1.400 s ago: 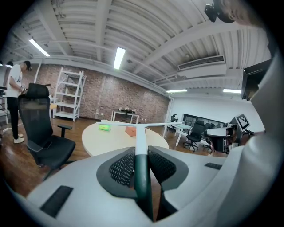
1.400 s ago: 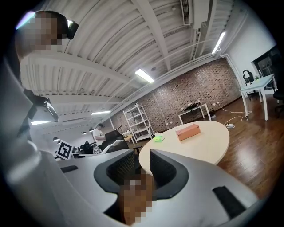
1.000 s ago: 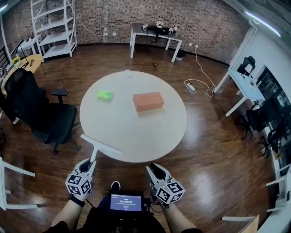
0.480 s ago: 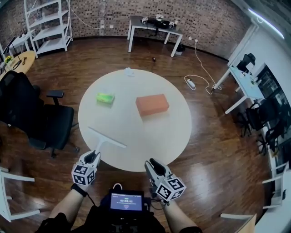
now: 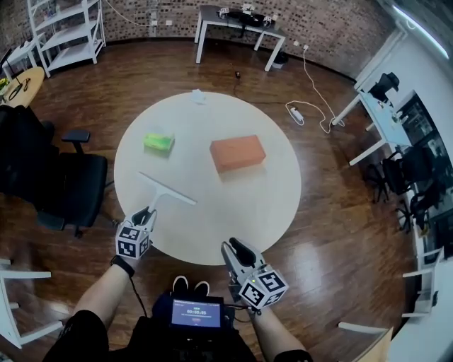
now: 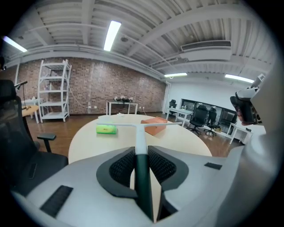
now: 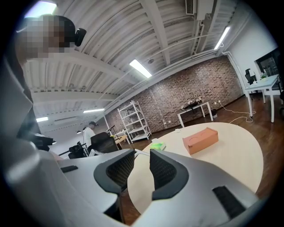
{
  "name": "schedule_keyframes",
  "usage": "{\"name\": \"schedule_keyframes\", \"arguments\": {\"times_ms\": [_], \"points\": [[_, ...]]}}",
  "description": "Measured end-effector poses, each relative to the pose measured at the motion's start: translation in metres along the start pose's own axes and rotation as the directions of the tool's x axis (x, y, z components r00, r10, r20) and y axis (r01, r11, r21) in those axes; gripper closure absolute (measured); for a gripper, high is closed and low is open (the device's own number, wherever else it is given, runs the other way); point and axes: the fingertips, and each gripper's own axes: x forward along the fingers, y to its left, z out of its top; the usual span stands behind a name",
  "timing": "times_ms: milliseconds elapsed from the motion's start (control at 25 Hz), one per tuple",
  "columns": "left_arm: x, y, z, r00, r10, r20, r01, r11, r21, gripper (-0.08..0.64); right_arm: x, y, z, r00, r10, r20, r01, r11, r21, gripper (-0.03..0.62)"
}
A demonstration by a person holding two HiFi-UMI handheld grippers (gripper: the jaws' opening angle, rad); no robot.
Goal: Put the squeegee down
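Observation:
A white T-shaped squeegee (image 5: 164,190) with a dark handle (image 6: 142,173) is held over the near left part of the round white table (image 5: 233,205). My left gripper (image 5: 146,212) is shut on that handle, and the blade (image 6: 133,125) stretches crosswise ahead of the jaws, above the tabletop. My right gripper (image 5: 232,247) hangs just off the table's near edge, its jaws a little apart with nothing between them (image 7: 142,168).
A green pack (image 5: 158,143) lies on the table's left and an orange-pink box (image 5: 237,153) near its middle. A black office chair (image 5: 56,185) stands left of the table. White shelves (image 5: 64,32) and a white desk (image 5: 233,21) are at the back; a cable (image 5: 311,117) runs over the floor.
The left gripper has carried the squeegee forward from the table's near edge to over the tabletop. The table sits closer in the head view. The right gripper has shifted only slightly.

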Motion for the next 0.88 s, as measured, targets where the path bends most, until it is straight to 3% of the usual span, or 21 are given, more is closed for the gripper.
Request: {"name": "schedule_keyframes", "arguments": {"times_ms": [280, 560, 880], "points": [[0.045, 0.011, -0.003, 0.999, -0.002, -0.046, 0.003, 1.0, 0.026, 0.463, 0.029, -0.029, 0.0, 0.999, -0.011, -0.048, 0.009, 0.999, -0.047, 0.463], [0.088, 0.022, -0.025, 0.991, -0.004, -0.131, 0.015, 0.996, 0.084, 0.463, 0.051, -0.043, 0.006, 0.999, -0.022, -0.049, 0.021, 0.999, -0.027, 0.462], [0.127, 0.023, -0.037, 0.978, -0.025, -0.207, 0.043, 0.996, 0.082, 0.463, 0.054, -0.046, -0.01, 0.996, -0.031, -0.081, 0.032, 0.999, 0.006, 0.462]]}}
